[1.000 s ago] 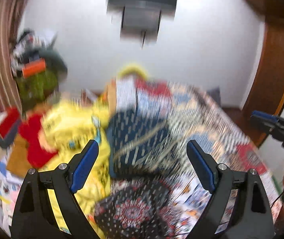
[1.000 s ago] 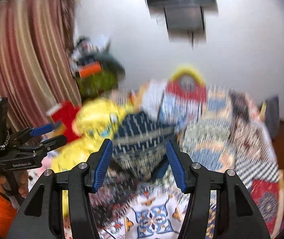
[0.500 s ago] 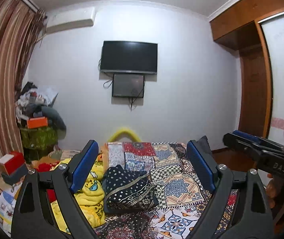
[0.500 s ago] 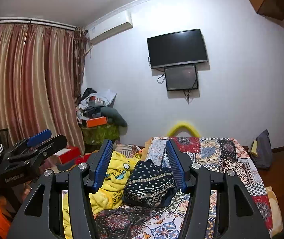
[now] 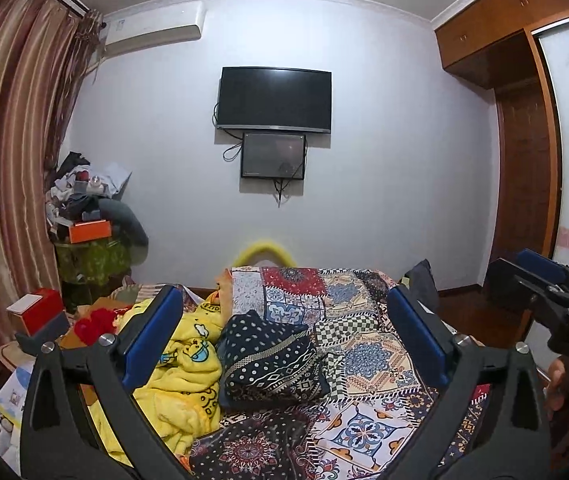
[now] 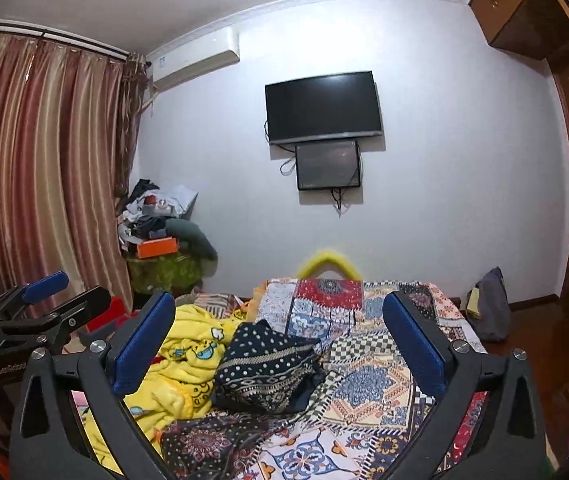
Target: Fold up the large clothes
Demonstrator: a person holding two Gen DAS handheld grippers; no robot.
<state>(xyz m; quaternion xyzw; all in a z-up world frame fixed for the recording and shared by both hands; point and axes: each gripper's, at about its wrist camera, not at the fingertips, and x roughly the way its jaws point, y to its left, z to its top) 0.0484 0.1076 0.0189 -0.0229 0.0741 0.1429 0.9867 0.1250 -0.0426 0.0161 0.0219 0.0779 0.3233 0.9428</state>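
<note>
While both claws hang raised above the near end of the bed, neither touches any cloth.

Left claw (image 5: 284,340): released, its blue-padded fingers (image 5: 150,334) spread wide with nothing between them; it points across the bed toward the far wall.

Right claw (image 6: 280,346): released as well, its fingers (image 6: 414,348) wide apart and bare; it is aimed the same way, and its side shows at the right edge of the left wrist view.

Dark patterned garment (image 5: 270,360): navy with white dots and bands, lying loosely bunched on the bed; in both views it sits framed between the spread fingers, ahead of and below the tips, apart from them. How it is folded is hard to tell from here.

Yellow cartoon blanket (image 5: 182,376): a crumpled fleece heap touching the dark garment's left side, partly behind the left finger of each claw.

Bed (image 6: 372,376): covered by a patchwork spread of floral and checked squares; a darker mandala-print cloth (image 6: 212,440) lies at the near edge, just in front of the garment.

Far wall: a dark television (image 5: 274,98) with a smaller screen (image 5: 273,155) mounted under it.

Left side: striped curtains (image 6: 40,176) and a pile of clutter (image 6: 156,216) in the corner.
</note>
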